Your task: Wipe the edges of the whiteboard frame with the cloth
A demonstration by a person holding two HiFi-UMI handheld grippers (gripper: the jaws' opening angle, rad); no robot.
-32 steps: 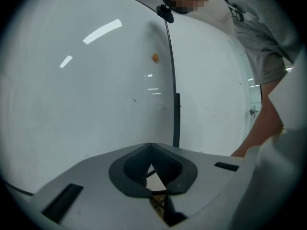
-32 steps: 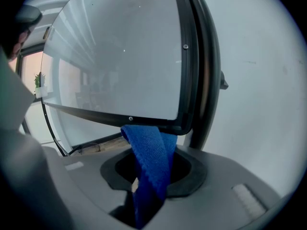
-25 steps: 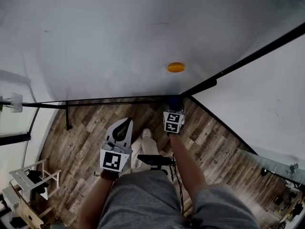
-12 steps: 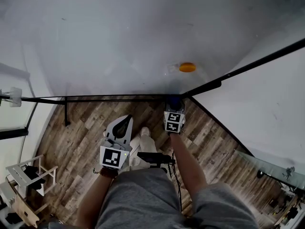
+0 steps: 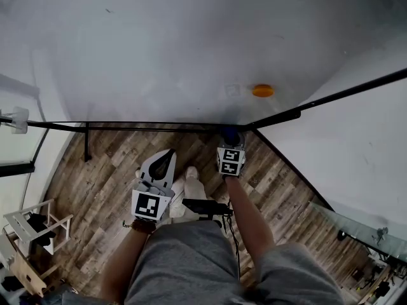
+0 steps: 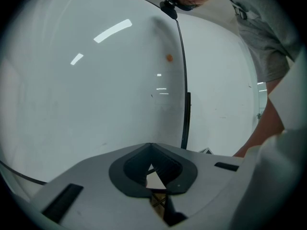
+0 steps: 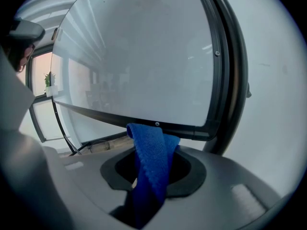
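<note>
Over the last second the orange magnet (image 5: 262,91) has slid right in the head view; your grippers barely shifted. Right gripper (image 7: 153,176) is clamped on the blue cloth (image 7: 152,162), whose tip meets the whiteboard frame (image 7: 96,112) at its bottom rail, near the corner. Left gripper (image 6: 152,174) is closed, empty and well apart. Press the cloth flat and drag it steadily along the rail.

We record the whiteboard (image 5: 159,56) on the far side, with the whiteboard frame (image 5: 152,126) running left to right above the floor (image 5: 108,170). The right tongs (image 5: 230,142) sit at its right corner, and the cloth (image 7: 152,157) between them touches the frame. The left tongs (image 5: 165,157) are nearer and to the left, apart from the frame. A magnet (image 5: 262,91) sits on the board, further right.
</note>
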